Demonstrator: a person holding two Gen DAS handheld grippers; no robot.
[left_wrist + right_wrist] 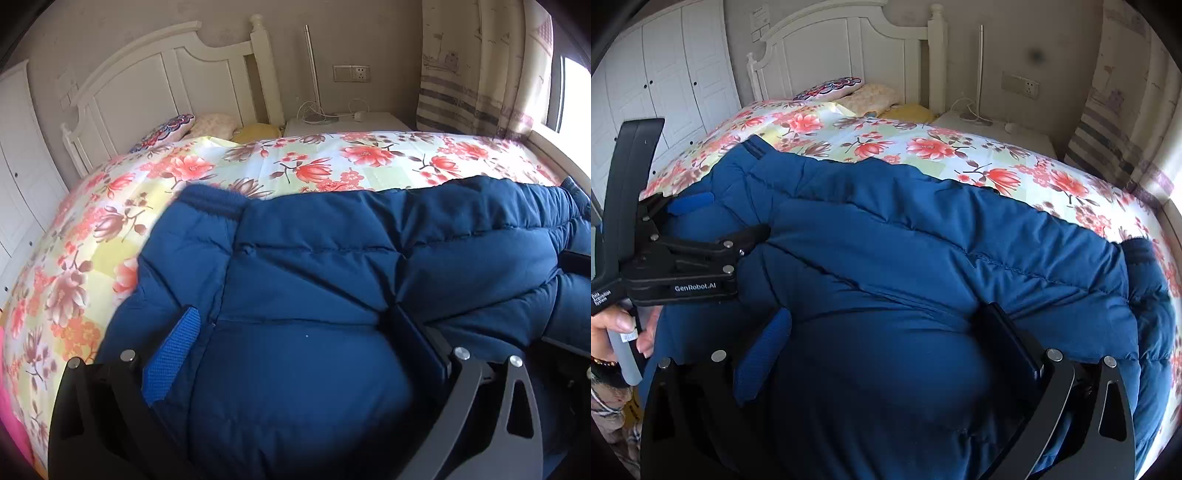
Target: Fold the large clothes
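Observation:
A dark blue padded jacket [332, 258] lies spread across the near part of a bed with a floral cover [258, 162]. My left gripper [295, 332] hovers over the jacket, open wide, its blue pad [171, 354] on the left and its black finger on the right; nothing is pinched. The right wrist view shows the same jacket [923, 251], with a ribbed cuff [1141, 251] at its right end. My right gripper [886, 336] is open over the jacket's near part. To its left, a hand [617, 328] holds the left gripper [727, 218], also open above the fabric.
White headboard [147, 85] and pillows [207, 123] stand at the far end of the bed. A white nightstand [347, 122] holds a lamp and cables. Wardrobe doors [665, 81] are on the left; curtain [476, 74] and window on the right. Something pink [11, 398] lies at the left edge.

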